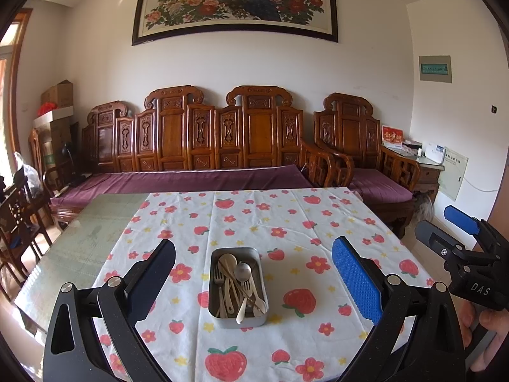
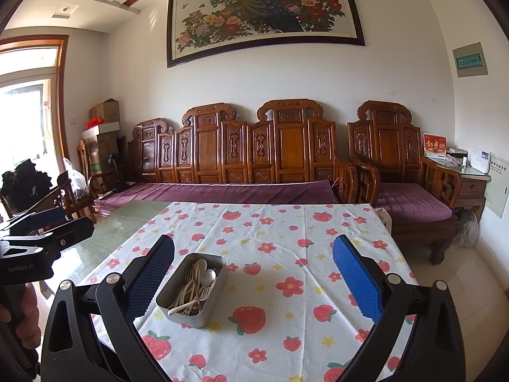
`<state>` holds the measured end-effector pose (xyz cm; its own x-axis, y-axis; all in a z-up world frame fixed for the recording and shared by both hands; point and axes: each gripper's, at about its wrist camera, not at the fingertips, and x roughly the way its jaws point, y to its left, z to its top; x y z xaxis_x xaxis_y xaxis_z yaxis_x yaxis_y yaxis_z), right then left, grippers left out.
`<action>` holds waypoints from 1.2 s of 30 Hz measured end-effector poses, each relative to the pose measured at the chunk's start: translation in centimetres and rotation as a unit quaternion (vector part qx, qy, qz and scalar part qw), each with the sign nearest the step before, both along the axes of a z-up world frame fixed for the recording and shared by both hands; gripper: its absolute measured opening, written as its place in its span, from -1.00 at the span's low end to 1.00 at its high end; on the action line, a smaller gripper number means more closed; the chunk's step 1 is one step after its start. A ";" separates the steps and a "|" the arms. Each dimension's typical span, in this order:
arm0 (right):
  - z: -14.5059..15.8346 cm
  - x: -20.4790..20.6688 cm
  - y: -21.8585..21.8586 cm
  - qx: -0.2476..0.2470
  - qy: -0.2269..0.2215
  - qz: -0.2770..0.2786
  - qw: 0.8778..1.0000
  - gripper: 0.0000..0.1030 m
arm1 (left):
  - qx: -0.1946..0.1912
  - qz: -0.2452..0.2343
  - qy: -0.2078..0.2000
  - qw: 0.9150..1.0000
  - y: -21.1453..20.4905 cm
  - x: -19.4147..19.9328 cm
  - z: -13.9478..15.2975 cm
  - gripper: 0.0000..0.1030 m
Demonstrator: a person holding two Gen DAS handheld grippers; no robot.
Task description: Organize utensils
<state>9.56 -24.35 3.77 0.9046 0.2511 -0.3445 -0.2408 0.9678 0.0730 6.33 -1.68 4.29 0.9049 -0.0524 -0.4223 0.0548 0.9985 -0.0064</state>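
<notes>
Left wrist view: left tongs (image 1: 253,281) spread wide, released, nothing between the blue-padded fingers (image 1: 356,281), nothing touched. Hovering above the worktop (image 1: 95,232), which carries a white cloth (image 1: 286,222) printed with strawberries and flowers. Straight ahead at 12 o'clock, framed between the two fingers but apart from both, a metal tin (image 1: 238,287) resting on the cloth. Inside it a jumble of utensils (image 1: 237,283): forks, spoons, pale plastic pieces, chopsticks laid across; one pale handle poking over the near rim. At 3 o'clock, the right tongs (image 1: 445,226) off the worktop's edge, likewise parted and empty, gripped by a hand (image 1: 483,328) at the lower right. Beyond the worktop, a carved wooden sofa (image 1: 206,140) with purple cushions, and a peacock painting (image 1: 235,0) on the wall.

Right wrist view: right tongs (image 2: 253,281) wide apart, released, carrying nothing, touching nothing. The tin (image 2: 192,289) toward 11 o'clock, just beside the left-side finger (image 2: 149,281), whose edge overlaps the tin's near corner in the picture; contact impossible to confirm. Utensils (image 2: 194,286) heaped in it, handles toward the near end. At 9 o'clock, the left tongs (image 2: 47,222) above the bare glass part of the worktop, seemingly parted, held by a hand (image 2: 22,318).
</notes>
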 end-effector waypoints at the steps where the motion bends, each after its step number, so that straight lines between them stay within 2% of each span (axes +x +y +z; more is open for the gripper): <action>1: 0.0 0.0 0.0 0.000 0.000 0.000 1.000 0.95 | 0.000 0.000 0.000 1.000 0.0 0.0 0.0 0.85; 36: 0.0 0.0 0.8 0.003 0.001 0.001 1.000 0.95 | 0.002 0.002 -0.002 1.000 -0.1 0.0 0.3 0.85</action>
<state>9.57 -23.58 3.74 0.9030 0.2555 -0.3453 -0.2431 0.9667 0.0793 6.33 -1.76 4.62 0.9070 -0.0467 -0.4186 0.0505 0.9987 -0.0019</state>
